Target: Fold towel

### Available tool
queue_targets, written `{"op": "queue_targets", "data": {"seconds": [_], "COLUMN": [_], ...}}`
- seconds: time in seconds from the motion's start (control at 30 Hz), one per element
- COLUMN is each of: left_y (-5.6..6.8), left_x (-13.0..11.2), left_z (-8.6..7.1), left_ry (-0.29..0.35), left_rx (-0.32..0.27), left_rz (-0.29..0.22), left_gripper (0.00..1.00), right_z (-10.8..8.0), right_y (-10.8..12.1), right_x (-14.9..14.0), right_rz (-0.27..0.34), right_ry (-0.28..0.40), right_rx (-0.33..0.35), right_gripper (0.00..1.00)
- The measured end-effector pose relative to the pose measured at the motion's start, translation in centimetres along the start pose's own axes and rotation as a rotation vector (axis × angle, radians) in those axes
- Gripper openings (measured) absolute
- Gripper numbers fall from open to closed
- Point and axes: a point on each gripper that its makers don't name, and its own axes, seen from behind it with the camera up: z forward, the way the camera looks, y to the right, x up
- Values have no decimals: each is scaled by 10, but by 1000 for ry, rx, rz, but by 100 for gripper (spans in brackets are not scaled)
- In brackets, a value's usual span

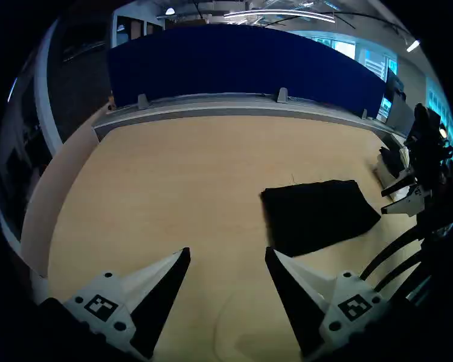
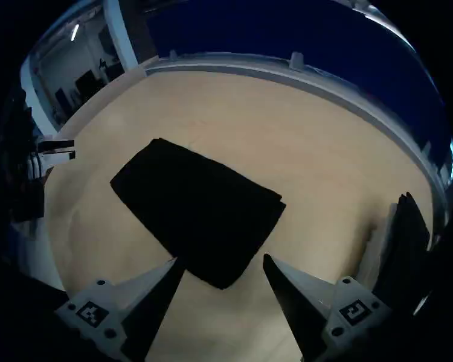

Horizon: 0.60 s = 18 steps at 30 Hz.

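A black towel (image 1: pixel 319 214) lies folded flat on the light wooden table (image 1: pixel 184 181), to the right of my left gripper (image 1: pixel 227 256). That gripper is open above bare wood, holding nothing. In the right gripper view the same towel (image 2: pixel 196 208) is a dark rectangle just ahead of my right gripper (image 2: pixel 222 263), which stands open with the towel's near corner between its fingertips but not pinched. The right gripper (image 1: pixel 401 199) and the hand holding it appear at the far right of the left gripper view. The left gripper (image 2: pixel 57 148) shows small at the left edge of the right gripper view.
A blue partition (image 1: pixel 238 63) on a grey rail (image 1: pixel 226 108) closes the table's far side. Dark flat items (image 2: pixel 408 241) are stacked at the table's right end. Black cables (image 1: pixel 395 256) hang near the right hand. Office space lies beyond.
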Motion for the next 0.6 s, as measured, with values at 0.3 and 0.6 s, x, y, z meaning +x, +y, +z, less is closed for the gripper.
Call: {"op": "queue_targets", "data": {"seconds": [0.3, 0.6], "left_y": [-12, -16], "left_x": [-17, -28], "left_z": [-26, -36], "left_ry": [1, -4], "left_rx": [29, 39], "left_rz": [-29, -47], "left_gripper": [92, 92], "right_z": [-1, -1], "right_y": [-7, -4], "right_x": [-12, -20], "right_rz": [-60, -78], "right_ry": [-26, -45], "right_rx": [36, 33], "right_gripper": [100, 100]}}
